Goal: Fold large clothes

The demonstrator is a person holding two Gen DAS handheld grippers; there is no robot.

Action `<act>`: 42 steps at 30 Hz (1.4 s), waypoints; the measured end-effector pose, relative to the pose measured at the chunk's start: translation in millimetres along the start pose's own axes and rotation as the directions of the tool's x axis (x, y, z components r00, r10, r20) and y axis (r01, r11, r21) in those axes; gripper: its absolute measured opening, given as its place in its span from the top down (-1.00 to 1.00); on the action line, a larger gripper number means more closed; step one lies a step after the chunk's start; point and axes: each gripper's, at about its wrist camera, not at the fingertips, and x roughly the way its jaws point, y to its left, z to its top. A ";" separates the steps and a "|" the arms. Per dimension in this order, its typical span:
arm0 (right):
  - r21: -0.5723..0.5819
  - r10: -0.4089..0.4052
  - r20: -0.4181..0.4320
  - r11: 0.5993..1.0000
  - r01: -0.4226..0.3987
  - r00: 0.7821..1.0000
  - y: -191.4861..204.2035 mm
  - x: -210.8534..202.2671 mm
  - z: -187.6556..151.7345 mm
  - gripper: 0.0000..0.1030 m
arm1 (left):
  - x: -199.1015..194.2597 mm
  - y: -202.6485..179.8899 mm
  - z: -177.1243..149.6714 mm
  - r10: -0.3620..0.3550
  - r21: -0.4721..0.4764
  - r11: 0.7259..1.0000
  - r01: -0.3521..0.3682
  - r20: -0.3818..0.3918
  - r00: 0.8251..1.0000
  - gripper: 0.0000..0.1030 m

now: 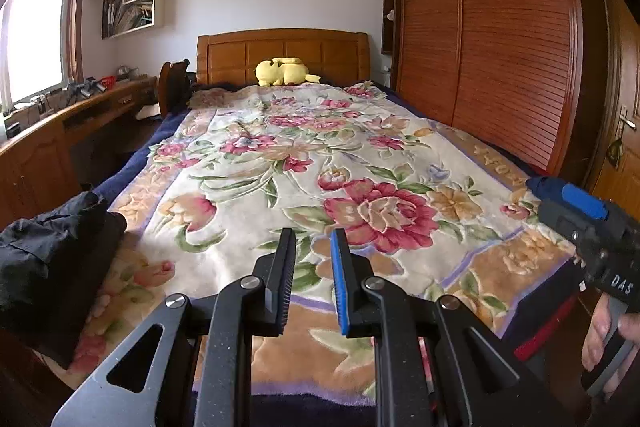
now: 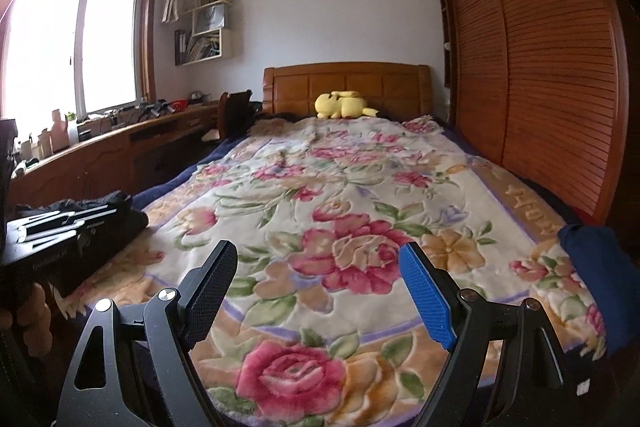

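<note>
Black garment (image 1: 48, 255) half cut off

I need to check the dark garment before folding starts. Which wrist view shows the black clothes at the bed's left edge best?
The left wrist view: the black clothes fill its lower left corner, close and unblocked, folds visible. In the right wrist view they sit farther off, partly hidden behind the left gripper.

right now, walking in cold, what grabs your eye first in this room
The floral blanket spread over the whole bed dominates both views. A yellow plush toy lies against the wooden headboard at the far end, and a black garment is heaped at the bed's near left edge.
</note>
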 end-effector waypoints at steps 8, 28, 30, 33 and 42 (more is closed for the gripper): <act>0.016 0.011 0.002 1.000 -0.011 1.000 -7.0 2.5 -1.7 -0.64 | -3.7 -3.1 -4.1 0.007 0.012 1.000 -0.006 -0.003 1.000 0.64; 0.015 0.037 -0.011 0.999 -0.036 0.999 -13.9 8.5 -1.4 -0.64 | -2.1 -1.5 -8.9 0.012 -0.001 1.000 -0.012 -0.008 1.000 0.64; 0.016 0.038 -0.010 0.999 -0.038 0.999 -15.5 8.3 -1.3 -0.64 | -2.2 -1.0 -9.6 0.013 -0.001 1.000 -0.013 -0.007 1.000 0.64; 0.016 0.043 -0.012 0.999 -0.042 0.999 -16.9 7.8 -2.1 -0.64 | -2.1 -0.9 -9.4 0.013 -0.002 1.000 -0.013 -0.008 1.000 0.64; 0.017 0.044 -0.011 0.999 -0.044 0.999 -16.2 7.2 -2.2 -0.64 | -2.6 -0.6 -9.9 0.014 -0.002 1.000 -0.014 -0.007 1.000 0.64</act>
